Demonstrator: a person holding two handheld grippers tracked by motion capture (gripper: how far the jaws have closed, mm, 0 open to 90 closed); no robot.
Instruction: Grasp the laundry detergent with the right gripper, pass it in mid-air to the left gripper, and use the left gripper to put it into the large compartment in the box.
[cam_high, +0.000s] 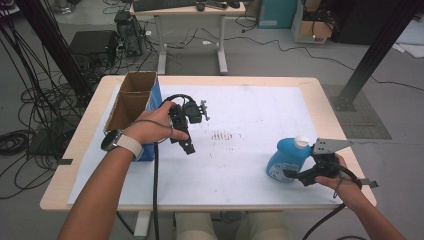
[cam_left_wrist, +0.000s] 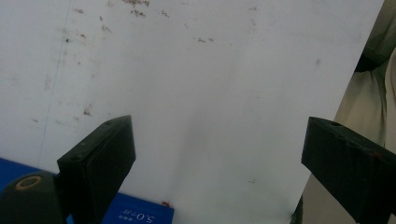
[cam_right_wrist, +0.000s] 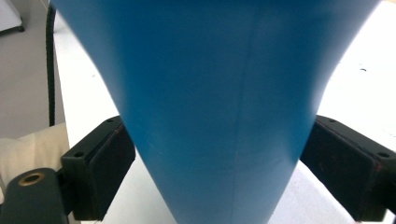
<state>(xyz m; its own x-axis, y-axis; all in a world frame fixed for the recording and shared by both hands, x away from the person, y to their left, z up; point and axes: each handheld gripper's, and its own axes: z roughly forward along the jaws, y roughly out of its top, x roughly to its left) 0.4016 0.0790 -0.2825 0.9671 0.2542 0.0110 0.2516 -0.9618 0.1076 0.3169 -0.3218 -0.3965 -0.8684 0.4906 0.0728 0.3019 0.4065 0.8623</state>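
We hold the right tongs (cam_high: 296, 174) at the near right of the table (cam_high: 310, 84), clenched on the blue bottle (cam_high: 286, 157). In the high view the bottle leans over toward the left, its white cap (cam_high: 301, 141) uppermost and its base down by the tongs, close to the table's front edge. In the right gripper view the bottle (cam_right_wrist: 219, 102) runs between the two black jaws, each pad pressed against a side of its blue body, with the white table sheet (cam_right_wrist: 355, 88) behind it. Our left tongs (cam_high: 187, 142) hang released over the left middle of the table, just beside the open cardboard box (cam_high: 131, 100) with its blue side, and well apart from the bottle. In the left gripper view the left tongs (cam_left_wrist: 215, 154) stand wide apart, with nothing but the white sheet (cam_left_wrist: 210, 70) between the jaws and a strip of the blue box (cam_left_wrist: 135, 215) at the bottom edge. A wristwatch (cam_high: 120, 142) sits on our left wrist, and a black cable (cam_high: 155, 200) trails from the left tongs off the table's near edge. A patch of dark scuff marks (cam_high: 221, 135) lies on the sheet between the two tongs.
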